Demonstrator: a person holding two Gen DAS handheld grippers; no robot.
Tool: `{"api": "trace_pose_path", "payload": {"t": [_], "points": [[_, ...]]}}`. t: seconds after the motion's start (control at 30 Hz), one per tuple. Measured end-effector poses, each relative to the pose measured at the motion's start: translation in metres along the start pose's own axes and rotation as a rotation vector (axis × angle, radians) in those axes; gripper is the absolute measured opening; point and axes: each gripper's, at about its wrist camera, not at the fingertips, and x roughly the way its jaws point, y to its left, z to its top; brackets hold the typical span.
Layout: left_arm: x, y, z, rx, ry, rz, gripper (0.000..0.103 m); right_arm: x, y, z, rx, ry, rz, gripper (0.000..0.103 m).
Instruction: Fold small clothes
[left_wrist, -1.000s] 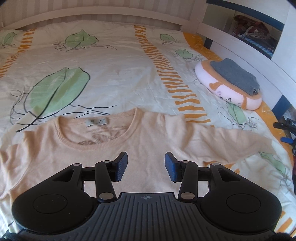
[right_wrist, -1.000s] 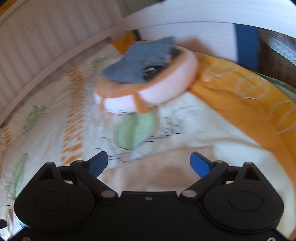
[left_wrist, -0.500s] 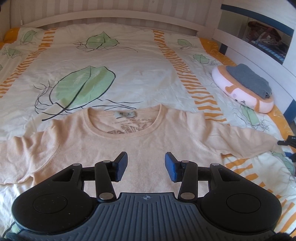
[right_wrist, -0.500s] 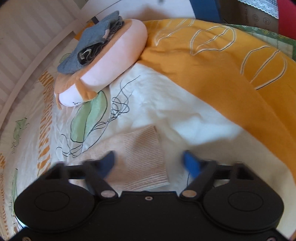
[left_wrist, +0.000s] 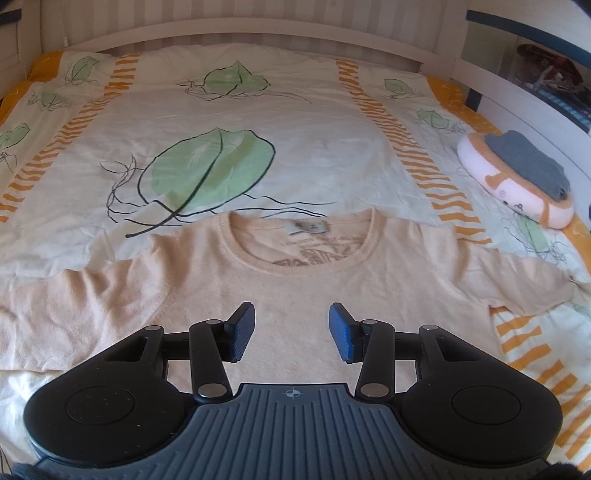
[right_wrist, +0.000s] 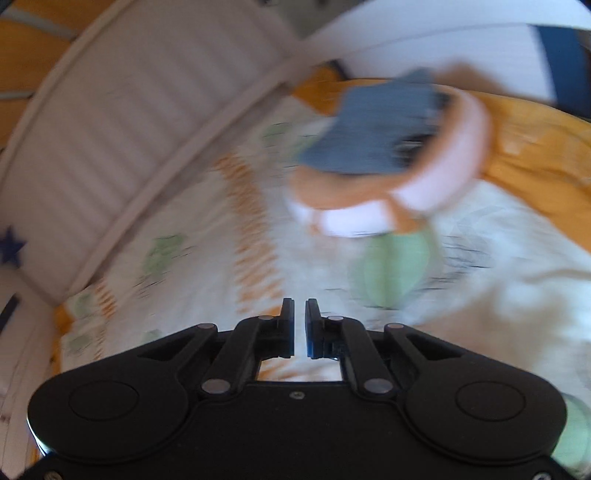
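Directly beneath and ahead of the left gripper (left_wrist: 291, 332), jaws spread wide and empty, the peach sweater (left_wrist: 295, 288) lies flat on the bedspread (left_wrist: 314, 110), sleeves running left-right. The right gripper (right_wrist: 300, 328), nearly closed, blurred; any hold unconfirmed.

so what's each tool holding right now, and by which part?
Left tool: open over the peach sweater, holding nothing. Right tool: nearly shut, nothing visible between its fingers; the frame is blurred, so a hold cannot be told.

Left view faces the headboard (left_wrist: 236, 27) over the bed; right view, blurred, shares the cushion (left_wrist: 517, 184).
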Motion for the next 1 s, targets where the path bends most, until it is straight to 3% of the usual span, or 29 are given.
{"api": "trace_pose_path", "payload": {"t": [0.13,0.17,0.2,0.23,0.27,0.37,0.43,0.53,0.67,0.77,0.9,1.0], "points": [[0.005,0.018,-0.001,-0.002,0.014,0.009,0.043,0.026,0.069,-0.006,-0.079,0.03,0.099,0.021],[0.004,0.021,-0.003,-0.001,0.014,0.011,0.043,0.033,0.076,-0.01,-0.092,0.04,0.099,0.027],[0.004,0.024,-0.005,0.003,0.01,0.015,0.043,0.039,0.081,-0.014,-0.111,0.051,0.084,0.049],[0.004,0.025,-0.007,0.006,0.007,0.021,0.043,0.046,0.084,-0.019,-0.141,0.062,0.043,0.068],[0.004,0.027,-0.009,0.009,0.005,0.025,0.043,0.05,0.084,-0.025,-0.178,0.069,-0.003,0.075],[0.01,0.031,-0.012,-0.009,0.02,0.014,0.043,0.057,0.074,-0.039,-0.296,0.081,-0.174,0.079],[0.015,0.032,-0.013,-0.03,0.035,0.0,0.043,0.055,0.058,-0.042,-0.339,0.082,-0.287,0.089],[0.02,0.029,-0.013,-0.034,0.029,-0.001,0.043,0.041,0.03,-0.037,-0.334,0.053,-0.428,0.091],[0.024,0.02,-0.009,-0.012,0.004,0.069,0.043,0.027,0.0,-0.033,-0.342,-0.007,-0.652,0.091],[0.027,0.016,-0.006,-0.019,-0.006,0.131,0.043,0.028,-0.02,-0.028,-0.307,0.083,-0.622,0.09],[0.035,0.014,-0.002,0.004,0.037,0.064,0.043,0.039,-0.033,-0.035,-0.287,0.14,-0.56,0.085],[0.039,0.013,-0.004,0.017,0.047,0.041,0.043,0.051,-0.034,-0.043,-0.323,0.163,-0.564,0.08]]}}
